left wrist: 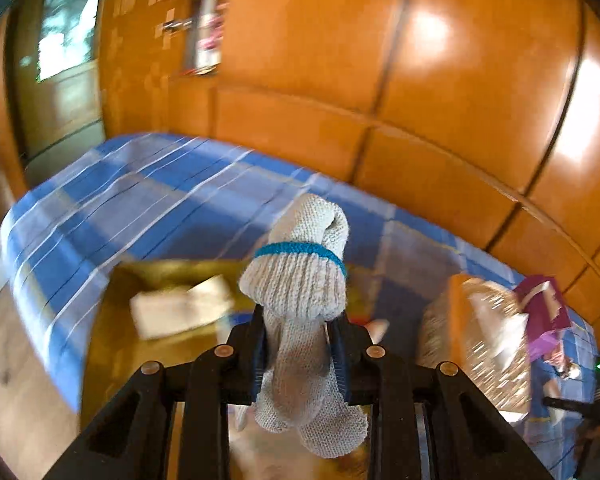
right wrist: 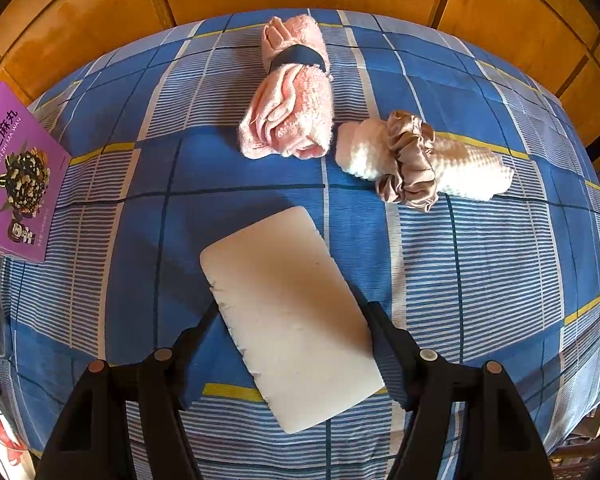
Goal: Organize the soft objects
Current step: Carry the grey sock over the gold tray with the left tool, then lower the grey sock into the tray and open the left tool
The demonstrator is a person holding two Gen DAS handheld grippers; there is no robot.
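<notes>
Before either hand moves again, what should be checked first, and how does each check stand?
1. Left gripper has a firm hold on the rolled glove: ok, jaws shut on it.
2. Glove's blue band in place: ok.
3. Right gripper has a hold on the white sponge: cannot tell, fingers sit at its edges.
4. Pink towel bundled: ok, dark band around it.
5. White cloth bundled: ok, scrunchie around it.
6. Left view sharp enough to aim: not ok, blurred.
</notes>
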